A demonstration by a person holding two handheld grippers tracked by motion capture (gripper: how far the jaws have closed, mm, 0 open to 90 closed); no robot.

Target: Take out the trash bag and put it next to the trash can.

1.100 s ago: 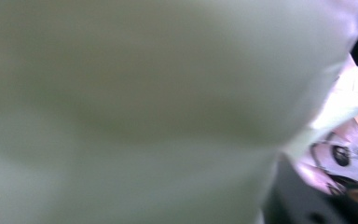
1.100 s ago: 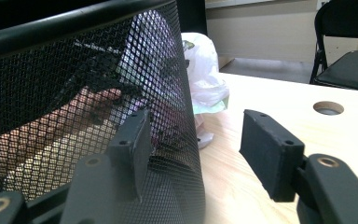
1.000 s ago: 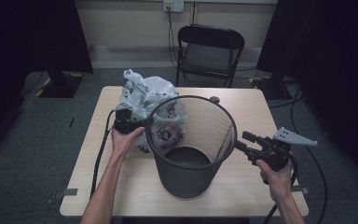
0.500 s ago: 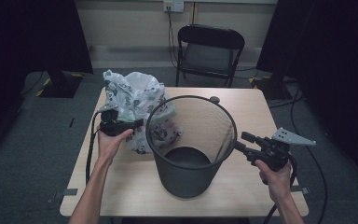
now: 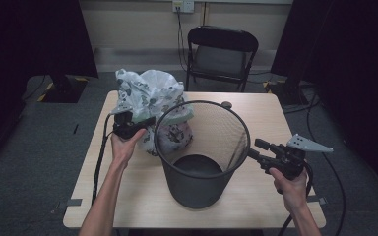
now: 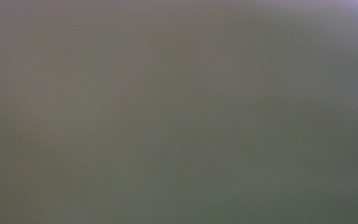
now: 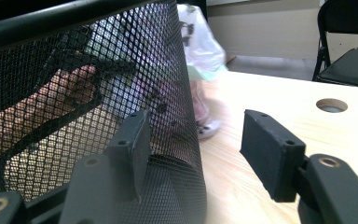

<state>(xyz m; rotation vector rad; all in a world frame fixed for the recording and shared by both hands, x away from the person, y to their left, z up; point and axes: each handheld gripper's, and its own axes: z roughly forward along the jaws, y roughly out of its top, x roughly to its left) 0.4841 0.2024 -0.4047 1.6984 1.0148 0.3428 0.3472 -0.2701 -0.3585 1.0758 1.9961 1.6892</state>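
Left gripper (image 5: pixel 145 120) lifted bag (image 5: pixel 150 96) — jaws just closing.

A black wire-mesh wastebasket (image 5: pixel 203 152) stands upright near the middle of a light wooden table (image 5: pixel 128 206). To its left a crumpled white plastic bag with a dark printed pattern (image 5: pixel 152 110) rests against the basket's rim. The left gripper (image 5: pixel 142 123) points into the bag's folds; its jaws, hidden by the plastic, have just been closing. The right gripper (image 5: pixel 251 153), topped by a grey three-cornered plate, meets the basket's right rim. A black folding chair (image 5: pixel 219 51) stands beyond the table.
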